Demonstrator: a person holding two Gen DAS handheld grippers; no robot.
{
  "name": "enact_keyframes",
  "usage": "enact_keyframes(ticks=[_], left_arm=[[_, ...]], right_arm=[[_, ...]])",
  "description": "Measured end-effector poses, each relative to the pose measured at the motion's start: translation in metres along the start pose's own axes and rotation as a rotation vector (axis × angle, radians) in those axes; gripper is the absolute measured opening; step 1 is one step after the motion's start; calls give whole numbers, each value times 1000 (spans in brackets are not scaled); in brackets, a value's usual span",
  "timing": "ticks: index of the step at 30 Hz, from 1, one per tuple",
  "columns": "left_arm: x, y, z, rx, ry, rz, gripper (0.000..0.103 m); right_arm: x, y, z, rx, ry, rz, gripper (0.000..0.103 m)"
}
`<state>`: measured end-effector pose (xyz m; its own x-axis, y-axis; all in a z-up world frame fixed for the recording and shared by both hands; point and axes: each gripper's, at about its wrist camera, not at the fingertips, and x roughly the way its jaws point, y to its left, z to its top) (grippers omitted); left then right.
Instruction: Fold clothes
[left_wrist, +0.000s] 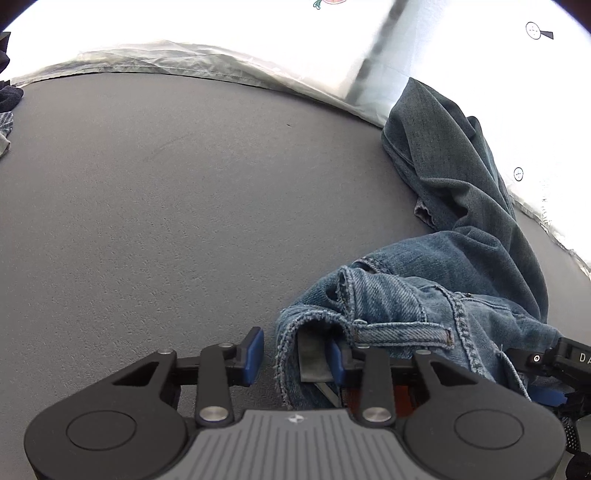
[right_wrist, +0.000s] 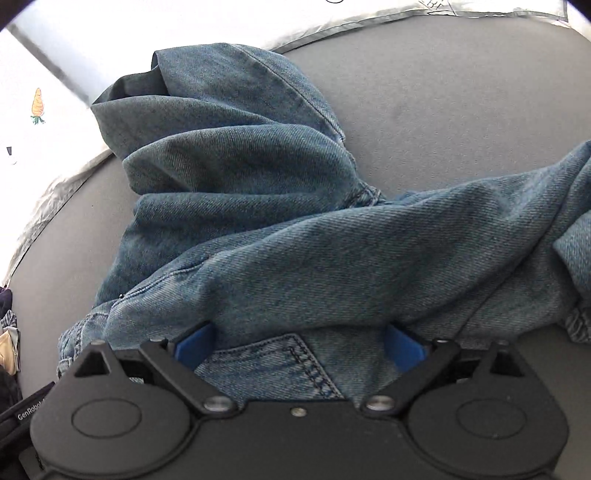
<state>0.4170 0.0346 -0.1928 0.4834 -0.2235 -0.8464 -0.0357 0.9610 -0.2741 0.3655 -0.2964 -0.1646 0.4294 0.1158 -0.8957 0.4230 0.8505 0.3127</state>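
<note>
Down at the bottom of the left wrist view, the left gripper (left_wrist: 297, 356) stands with its jaws spread partway, and the frayed waistband end of the jeans (left_wrist: 436, 295) sits right between them. One blue pad (left_wrist: 253, 356) is out on the bare grey table (left_wrist: 166, 203), clear of the cloth; the other pad is tucked against the inside of the waistband, by a belt loop. Nothing pinched yet — there is open space between the left-hand pad and the denim edge.

From there the jeans run up the right side of that frame, crumpled, with a leg bunched toward the upper right against the pale cloth (left_wrist: 325, 79) at the table's far edge. A bit of the right gripper (left_wrist: 550, 369) peeks in at lower right, pressed close to the denim.

Over to the right wrist view: the right gripper (right_wrist: 299, 349) is spread wide, and the denim fills the whole gap. A stitched pocket corner lies between the blue pads, and a thick fold drapes across their tips. The jaws are not clamped on it. Beyond, the jeans (right_wrist: 258, 206) heap up through the middle of the frame, one leg toward the upper left, another trailing off the right edge, grey table (right_wrist: 461, 92) showing at upper right.
</note>
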Motion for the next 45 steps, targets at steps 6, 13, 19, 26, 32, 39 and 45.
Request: enact_keyframes(ticks=[6, 13, 19, 26, 32, 39, 45], left_arm=[[-4, -3, -6, -7, -31, 8, 17], [-24, 7, -7, -66, -90, -14, 6], [-59, 13, -2, -23, -175, -5, 6], [-109, 75, 5, -72, -253, 62, 6], [-149, 131, 7, -121, -306, 113, 6], [-163, 196, -6, -155, -292, 119, 6], [-155, 213, -13, -113, -271, 103, 6]], right_arm=[[-12, 6, -4, 75, -13, 0, 79], [-27, -2, -22, 126, -46, 86, 20], [-33, 5, -35, 126, -34, 146, 15], [-26, 75, -85, -5, 35, 282, 12], [-28, 157, -131, -175, 51, 348, 12], [-12, 213, -166, -186, 53, 353, 12], [4, 217, -167, -77, 76, 312, 12]])
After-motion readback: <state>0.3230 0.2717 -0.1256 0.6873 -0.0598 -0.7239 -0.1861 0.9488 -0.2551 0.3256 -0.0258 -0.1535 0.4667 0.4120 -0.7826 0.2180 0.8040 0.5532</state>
